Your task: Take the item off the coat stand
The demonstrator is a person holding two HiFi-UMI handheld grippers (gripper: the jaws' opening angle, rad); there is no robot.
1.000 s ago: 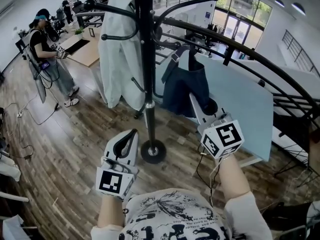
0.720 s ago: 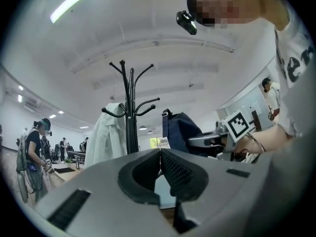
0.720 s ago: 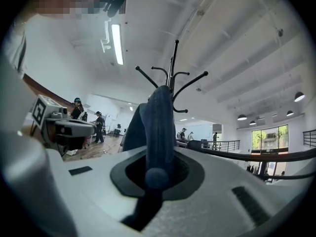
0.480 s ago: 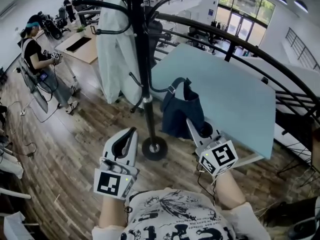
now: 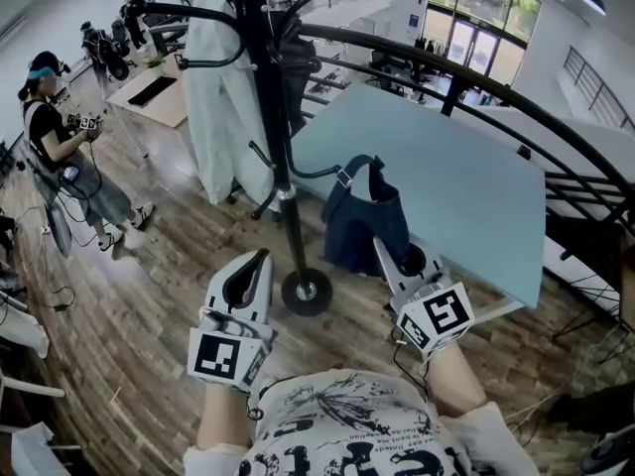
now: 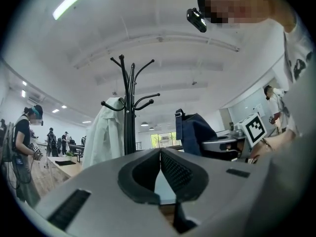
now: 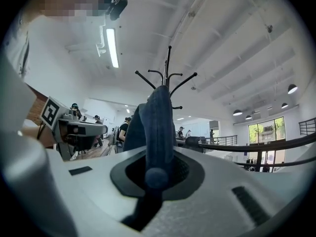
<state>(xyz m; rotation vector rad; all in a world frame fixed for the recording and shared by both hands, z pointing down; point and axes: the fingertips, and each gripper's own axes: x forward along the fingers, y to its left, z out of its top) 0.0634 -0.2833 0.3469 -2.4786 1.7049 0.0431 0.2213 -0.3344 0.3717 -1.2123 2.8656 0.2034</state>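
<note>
The black coat stand (image 5: 270,117) rises ahead of me, its round base (image 5: 306,293) on the wood floor. A pale coat (image 5: 223,87) hangs on its left side. My right gripper (image 5: 385,256) is shut on the dark blue bag (image 5: 365,221), and blue fabric (image 7: 157,127) fills the jaws in the right gripper view. The bag's strap (image 5: 344,178) sits close to a low hook's tip; I cannot tell whether they touch. My left gripper (image 5: 260,259) is shut and empty, left of the base. In the left gripper view the bag (image 6: 195,132) shows to the right of the stand (image 6: 129,117).
A pale blue panel (image 5: 456,177) lies behind the bag under a curved black railing (image 5: 476,77). A person (image 5: 55,117) holding grippers stands at far left near a wooden desk (image 5: 149,92). Cables trail on the floor (image 5: 40,296) at left.
The bag has dropped and come toward me from beside the upper hooks, with my right gripper still shut on it. The left gripper has barely moved. The person at left has moved further left.
</note>
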